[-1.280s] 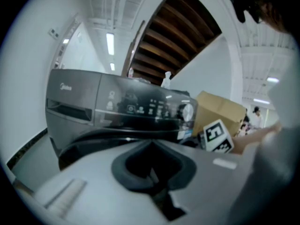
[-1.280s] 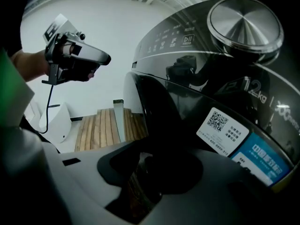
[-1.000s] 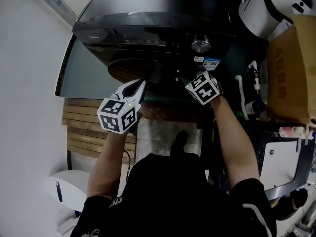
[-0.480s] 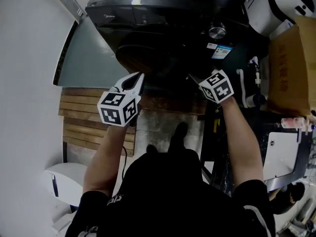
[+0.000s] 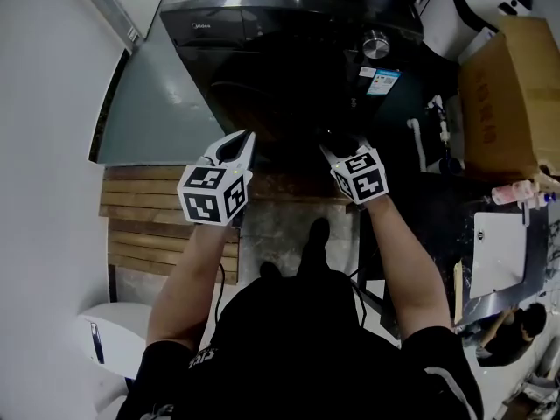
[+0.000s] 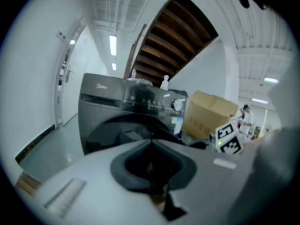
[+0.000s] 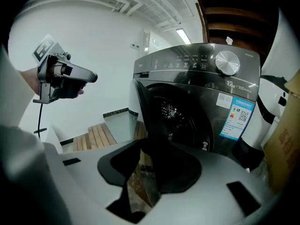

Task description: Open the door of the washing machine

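Observation:
The dark front-loading washing machine (image 5: 262, 24) stands ahead of me. Its round door (image 7: 146, 116) is swung out and seen edge-on, with the drum (image 7: 176, 116) showing behind it. My right gripper (image 5: 337, 151) is at the door's free edge. In the right gripper view that edge runs down between the jaws, and the right gripper (image 7: 150, 149) is shut on it. My left gripper (image 5: 238, 144) hovers to the left of the door, shut and holding nothing. The left gripper (image 6: 151, 146) has its tips together, pointing at the machine's front.
A cardboard box (image 5: 507, 94) and a white appliance (image 5: 472, 7) stand right of the machine. A white wall and a grey panel (image 5: 149, 103) are on the left. Wooden slats (image 5: 149, 226) cover the floor below the panel. A white device (image 5: 105, 339) sits at lower left.
The right gripper has drawn back from the machine with the door's edge, and the door stands further out. The left gripper has drifted back alongside it, still shut.

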